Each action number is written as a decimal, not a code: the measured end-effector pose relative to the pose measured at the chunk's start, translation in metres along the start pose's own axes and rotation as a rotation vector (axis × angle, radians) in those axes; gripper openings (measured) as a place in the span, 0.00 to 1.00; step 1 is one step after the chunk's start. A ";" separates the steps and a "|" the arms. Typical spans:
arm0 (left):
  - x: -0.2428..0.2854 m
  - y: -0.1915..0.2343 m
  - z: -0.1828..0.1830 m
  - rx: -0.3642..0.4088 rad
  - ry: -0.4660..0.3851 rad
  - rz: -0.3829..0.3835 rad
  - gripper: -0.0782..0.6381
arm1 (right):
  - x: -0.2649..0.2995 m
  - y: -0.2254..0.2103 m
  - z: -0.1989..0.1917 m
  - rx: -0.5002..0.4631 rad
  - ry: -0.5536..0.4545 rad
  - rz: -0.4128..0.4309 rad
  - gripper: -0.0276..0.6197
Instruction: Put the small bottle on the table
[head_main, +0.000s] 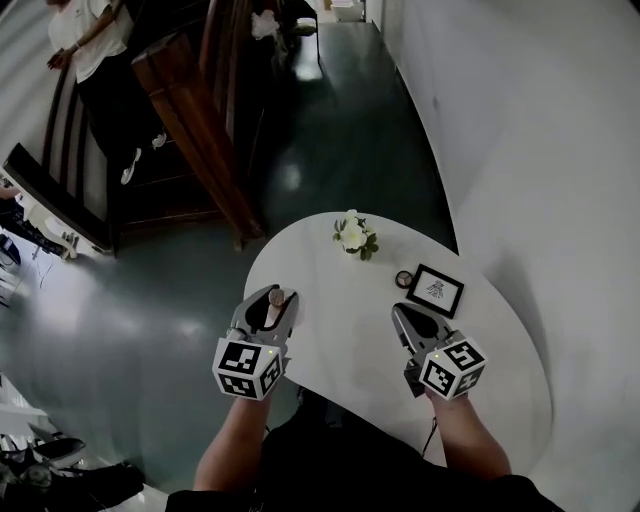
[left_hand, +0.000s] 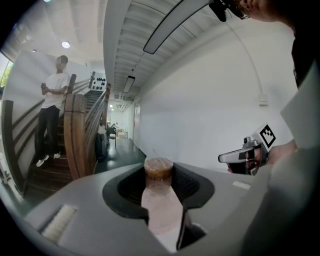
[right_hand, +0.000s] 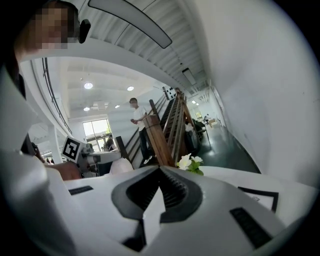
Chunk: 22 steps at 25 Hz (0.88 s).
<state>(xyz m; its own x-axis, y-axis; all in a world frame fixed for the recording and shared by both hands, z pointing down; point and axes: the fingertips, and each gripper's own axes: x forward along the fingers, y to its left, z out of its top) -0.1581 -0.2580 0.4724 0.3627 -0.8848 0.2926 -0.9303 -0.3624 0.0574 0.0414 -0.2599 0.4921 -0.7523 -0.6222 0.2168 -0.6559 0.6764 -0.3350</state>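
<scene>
Both forearms (head_main: 232, 440) reach over the round white counter (head_main: 500, 360), the left gripper (head_main: 272, 300) with jaws clamped on the small bottle (left_hand: 160, 195) above the counter's left edge, the right gripper (head_main: 405, 312) with jaws together, empty, beside a framed picture (head_main: 436, 290).

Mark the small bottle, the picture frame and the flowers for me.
small bottle (left_hand: 161, 207): left gripper view, on its pale body below the cap.
picture frame (head_main: 436, 290): head view, on the middle of the framed picture.
flowers (head_main: 352, 236): head view, on the white bloom.
</scene>
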 end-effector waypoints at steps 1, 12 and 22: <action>0.004 0.002 0.001 0.002 -0.002 -0.014 0.32 | 0.002 0.000 0.002 -0.001 -0.003 -0.014 0.04; 0.041 0.028 0.007 0.037 0.004 -0.161 0.32 | 0.035 0.023 0.013 -0.006 0.005 -0.095 0.04; 0.078 0.029 -0.020 0.052 0.047 -0.229 0.32 | 0.058 0.013 0.001 0.024 0.010 -0.139 0.04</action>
<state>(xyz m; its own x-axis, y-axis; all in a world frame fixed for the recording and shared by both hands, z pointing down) -0.1574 -0.3319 0.5160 0.5595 -0.7637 0.3221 -0.8197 -0.5675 0.0783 -0.0105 -0.2878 0.4994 -0.6547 -0.7054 0.2718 -0.7525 0.5740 -0.3228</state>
